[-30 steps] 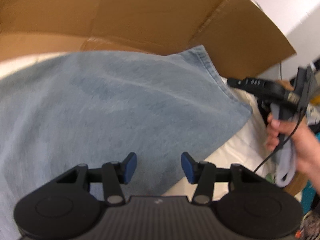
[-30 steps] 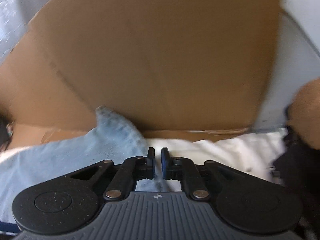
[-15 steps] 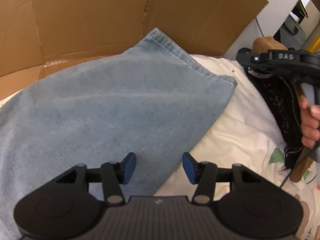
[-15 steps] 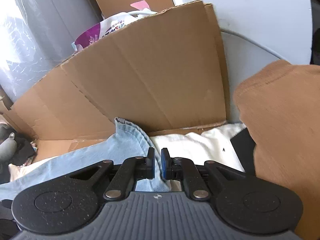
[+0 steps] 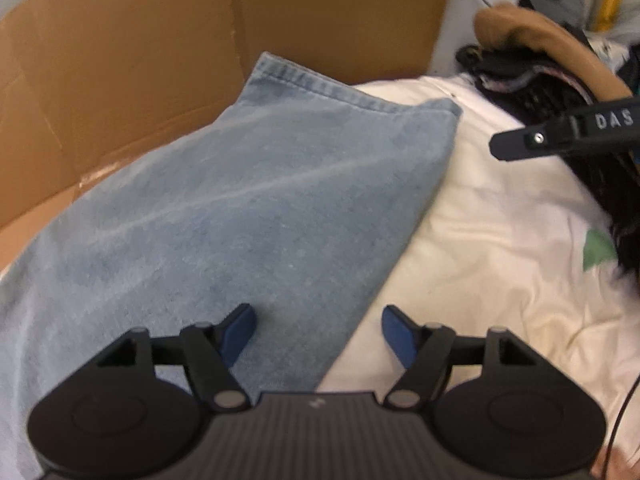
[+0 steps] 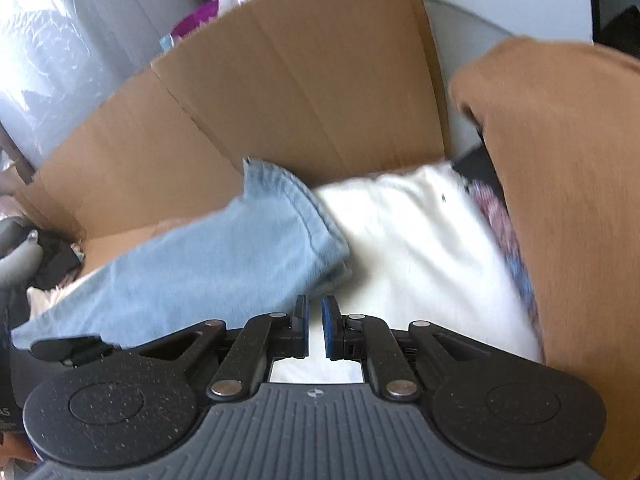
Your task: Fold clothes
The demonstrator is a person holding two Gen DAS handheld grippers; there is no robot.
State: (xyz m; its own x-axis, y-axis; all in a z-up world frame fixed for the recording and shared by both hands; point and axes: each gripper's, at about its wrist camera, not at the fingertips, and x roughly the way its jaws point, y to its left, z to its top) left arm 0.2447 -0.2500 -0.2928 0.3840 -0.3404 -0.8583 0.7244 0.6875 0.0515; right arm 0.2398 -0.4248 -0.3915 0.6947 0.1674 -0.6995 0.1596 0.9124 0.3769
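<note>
Lying flat on the white bedding (image 5: 492, 248), the jeans (image 5: 224, 216) run from the hem at twelve o'clock in the left view down past the left gripper (image 5: 318, 332), with cardboard (image 5: 132, 52) standing behind. The left gripper's jaws have just been opening and now stand wide over the denim's right edge, nothing pinched between them. The right gripper (image 6: 315, 328) is clenched on nothing, its pads almost together above bare bedding.

Judgement: the step in hand is taking a fresh hold for the next fold. The left should straddle the cloth edge fully and bite both layers before lifting; the right needs to release before reaching the hem.

The right view alone shows the hem's doubled thickness and a brown garment (image 6: 568, 208) at three o'clock. The left view alone shows the denim's flat, unwrinkled spread.
</note>
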